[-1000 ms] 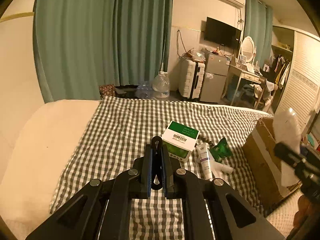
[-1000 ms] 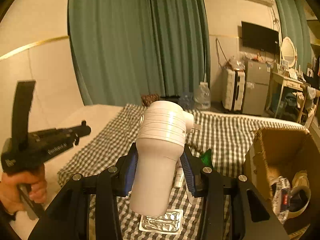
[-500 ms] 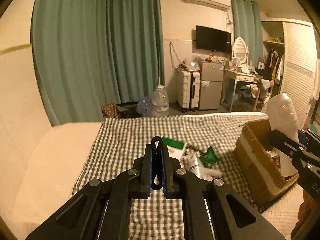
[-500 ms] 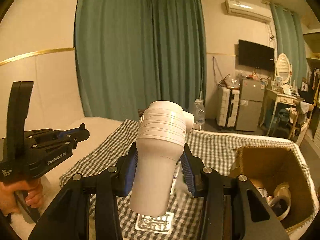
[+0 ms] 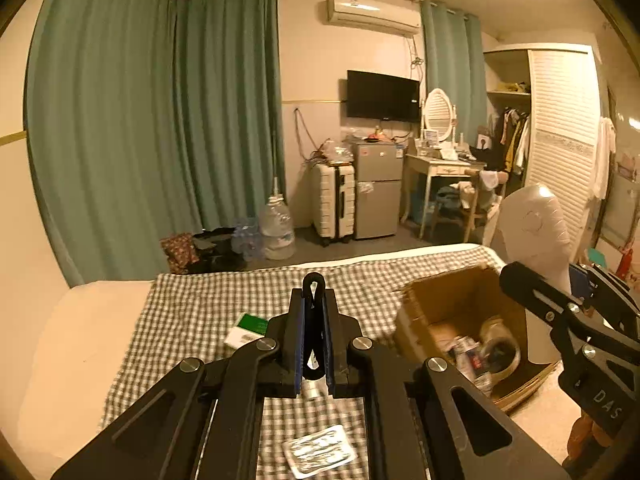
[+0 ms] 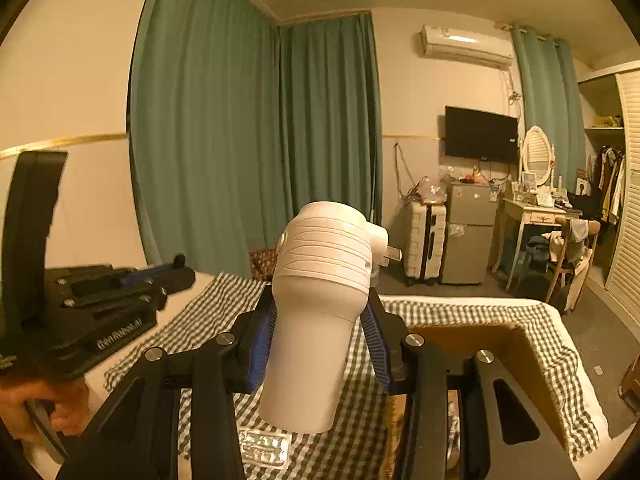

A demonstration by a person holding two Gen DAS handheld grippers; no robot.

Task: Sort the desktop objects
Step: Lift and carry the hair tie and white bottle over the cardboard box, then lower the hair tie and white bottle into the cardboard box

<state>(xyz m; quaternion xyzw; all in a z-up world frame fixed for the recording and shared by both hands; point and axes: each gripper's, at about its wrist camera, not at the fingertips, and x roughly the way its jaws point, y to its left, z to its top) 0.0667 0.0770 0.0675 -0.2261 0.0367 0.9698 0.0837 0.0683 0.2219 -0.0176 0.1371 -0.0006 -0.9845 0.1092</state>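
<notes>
One hair dryer, one cardboard box, one blister pack

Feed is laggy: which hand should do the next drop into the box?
Right. Its hand-held gripper already grips the white device beside the open box; the left one is shut and empty.

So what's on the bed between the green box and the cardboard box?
In the left wrist view, the shut left gripper blocks most of that stretch. What shows between the green box and the cardboard box is only checked cloth.
</notes>
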